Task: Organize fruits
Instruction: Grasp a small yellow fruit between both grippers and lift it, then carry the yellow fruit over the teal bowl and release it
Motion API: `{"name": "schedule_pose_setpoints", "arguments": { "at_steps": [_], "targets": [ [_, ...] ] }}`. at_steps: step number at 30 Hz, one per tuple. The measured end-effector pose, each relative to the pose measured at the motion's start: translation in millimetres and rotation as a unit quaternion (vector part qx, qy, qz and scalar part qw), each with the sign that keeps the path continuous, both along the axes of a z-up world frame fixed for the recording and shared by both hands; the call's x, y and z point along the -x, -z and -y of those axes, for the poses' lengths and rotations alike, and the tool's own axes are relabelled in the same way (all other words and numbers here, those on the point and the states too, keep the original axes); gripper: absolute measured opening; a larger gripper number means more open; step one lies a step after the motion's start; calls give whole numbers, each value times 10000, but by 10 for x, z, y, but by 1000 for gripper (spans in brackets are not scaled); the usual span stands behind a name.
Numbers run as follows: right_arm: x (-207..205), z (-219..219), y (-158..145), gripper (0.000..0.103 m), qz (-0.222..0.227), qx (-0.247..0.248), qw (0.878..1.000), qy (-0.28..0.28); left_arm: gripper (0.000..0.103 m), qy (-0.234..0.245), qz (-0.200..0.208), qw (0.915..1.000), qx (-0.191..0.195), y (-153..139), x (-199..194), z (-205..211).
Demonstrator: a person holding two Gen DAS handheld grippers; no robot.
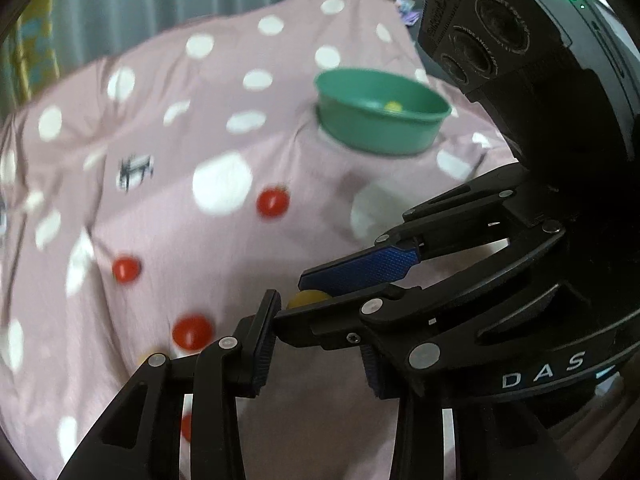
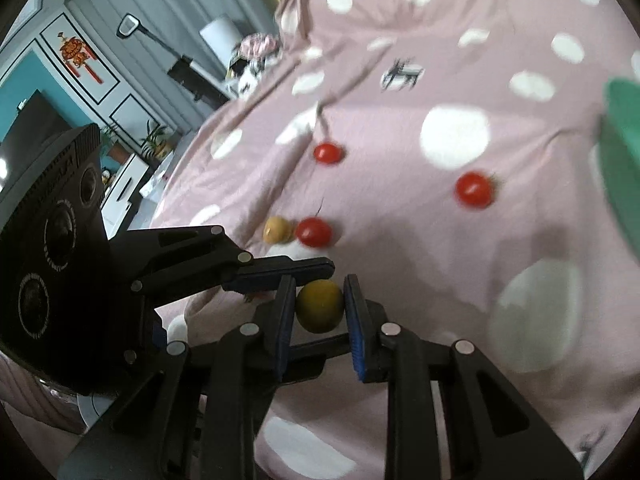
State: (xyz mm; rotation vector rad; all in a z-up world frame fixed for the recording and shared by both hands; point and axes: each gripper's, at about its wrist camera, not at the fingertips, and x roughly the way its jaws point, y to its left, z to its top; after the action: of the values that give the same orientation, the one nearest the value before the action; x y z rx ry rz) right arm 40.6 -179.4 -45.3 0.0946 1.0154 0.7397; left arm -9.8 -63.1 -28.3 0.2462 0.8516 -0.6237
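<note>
A pink bedspread [image 2: 400, 240] with white polka dots covers the bed, with grey curtains and a teal-panelled wall beyond it. In the right wrist view, the right hand-held gripper [image 2: 320, 306] is clamped on a yellow cherry tomato [image 2: 320, 306], its two blue-lined fingers pressing the fruit from either side just above the bedspread. The left hand-held gripper [image 2: 280, 270] reaches in from the left, one of its fingers lying crosswise just beyond the held fruit; in the left wrist view its own fingers stand apart with nothing between them [image 1: 316, 364], and the right hand-held gripper [image 1: 320, 292] crosses in front of them with the yellow fruit [image 1: 306, 298] peeking out between its pads.

Ahead of the right hand-held gripper, a red cherry tomato [image 2: 314, 232] lies touching a pale tan fruit [image 2: 277, 230]. Farther ahead sits a second red cherry tomato [image 2: 328, 153], and off to the right a third [image 2: 474, 190], stem end visible. A green bowl [image 1: 380, 114] rests on the bedspread well beyond the left hand-held gripper and to its right, with a small yellow fruit [image 1: 393, 107] inside; its edge [image 2: 622, 152] shows at the far right of the right wrist view. Both views are motion-blurred.
</note>
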Motion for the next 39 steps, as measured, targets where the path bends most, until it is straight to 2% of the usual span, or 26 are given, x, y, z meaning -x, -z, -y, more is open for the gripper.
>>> {"name": "schedule_pose_setpoints", "arguments": {
  "at_steps": [8, 14, 18, 22, 29, 31, 33, 35, 37, 39],
  "targets": [
    [-123, 619, -319, 25, 609, -136, 9965, 559, 38, 564, 546, 9968, -175, -312, -269, 625],
    [-347, 1215, -500, 25, 968, -171, 9871, 1263, 38, 1156, 784, 9901, -114, -527, -625, 1299],
    [-459, 1639, -648, 25, 1115, -42, 9791, 1703, 38, 1384, 740, 9876, 80, -577, -888, 1670],
    [-610, 1946, -648, 25, 1065, 42, 9734, 2029, 38, 1459, 531, 9875, 257, -522, -1130, 1914],
    [-754, 2045, -450, 30, 855, 288, 9698, 2265, 39, 1344, 216, 9906, 126, -322, -1257, 2041],
    [-734, 2037, -419, 41, 850, 300, 9681, 2337, 43, 1271, 227, 9916, 26, -281, -1254, 2016],
    [-663, 2035, -420, 51, 912, 320, 9660, 2399, 66, 1184, 260, 9926, -58, -272, -1230, 1961],
    [-566, 1978, -463, 54, 1080, 463, 9622, 2458, 81, 1084, 271, 9937, -64, -275, -1188, 1850],
    [-484, 1918, -522, 59, 1257, 606, 9575, 2526, 85, 999, 244, 9947, -66, -269, -1165, 1752],
    [-394, 1867, -593, 72, 1455, 715, 9521, 2594, 86, 880, 245, 9958, -104, -269, -1099, 1638]
  ]
}}
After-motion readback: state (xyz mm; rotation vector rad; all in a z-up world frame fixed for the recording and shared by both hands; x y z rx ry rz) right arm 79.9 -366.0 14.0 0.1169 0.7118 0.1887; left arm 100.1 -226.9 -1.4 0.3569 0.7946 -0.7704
